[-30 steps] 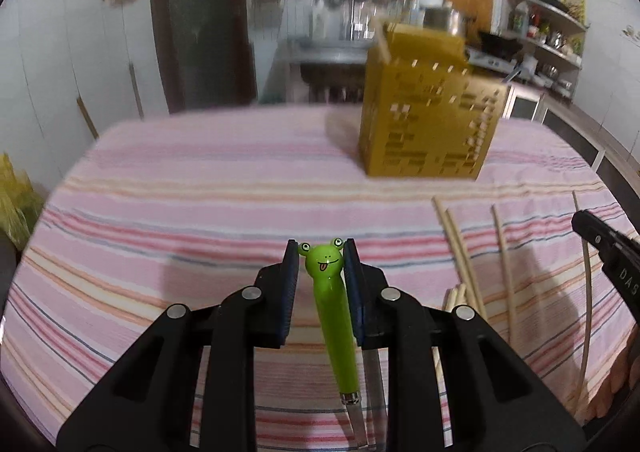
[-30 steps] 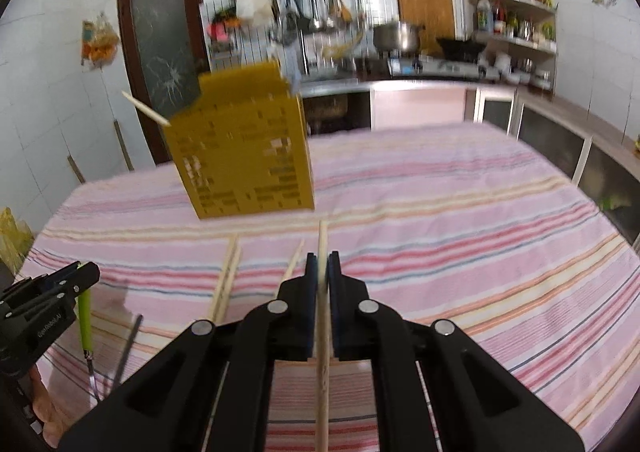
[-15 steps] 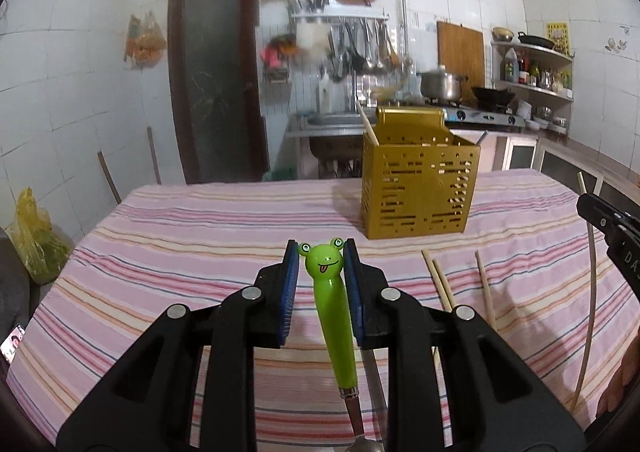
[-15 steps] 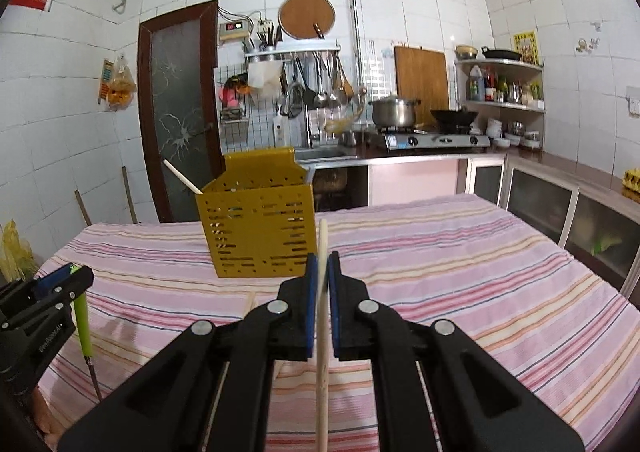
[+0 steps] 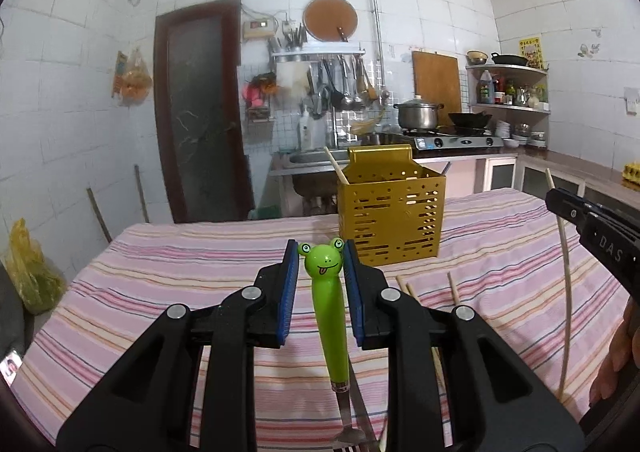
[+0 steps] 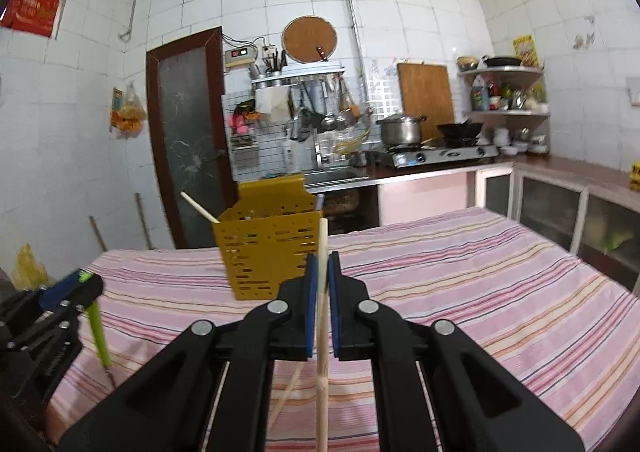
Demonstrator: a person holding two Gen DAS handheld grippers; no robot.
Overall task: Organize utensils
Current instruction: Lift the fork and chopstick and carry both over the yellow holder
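Observation:
My left gripper [image 5: 321, 258] is shut on a fork with a green frog-head handle [image 5: 328, 308]; its metal end hangs below the jaws. My right gripper [image 6: 322, 270] is shut on a wooden chopstick [image 6: 322, 332] that stands upright between the pads. Ahead of both, a yellow perforated utensil holder [image 5: 390, 220] stands on the striped tablecloth [image 5: 160, 284], with one chopstick [image 5: 334, 166] leaning out of its left corner. Loose chopsticks [image 5: 452, 286] lie on the cloth in front of the holder. The right gripper [image 5: 592, 228] shows at the right edge of the left wrist view, the left gripper [image 6: 60, 300] at the left edge of the right wrist view.
Beyond the table are a sink counter [image 6: 340, 176], a gas stove with a pot [image 5: 418, 116] and wall shelves. A dark door [image 5: 200, 112] stands behind the table's left side. A yellow bag [image 5: 28, 268] sits beyond the table's left edge.
Both grippers have risen and tilted up, each keeping hold of its utensil. The holder now sits lower in both views and more of the kitchen wall shows.

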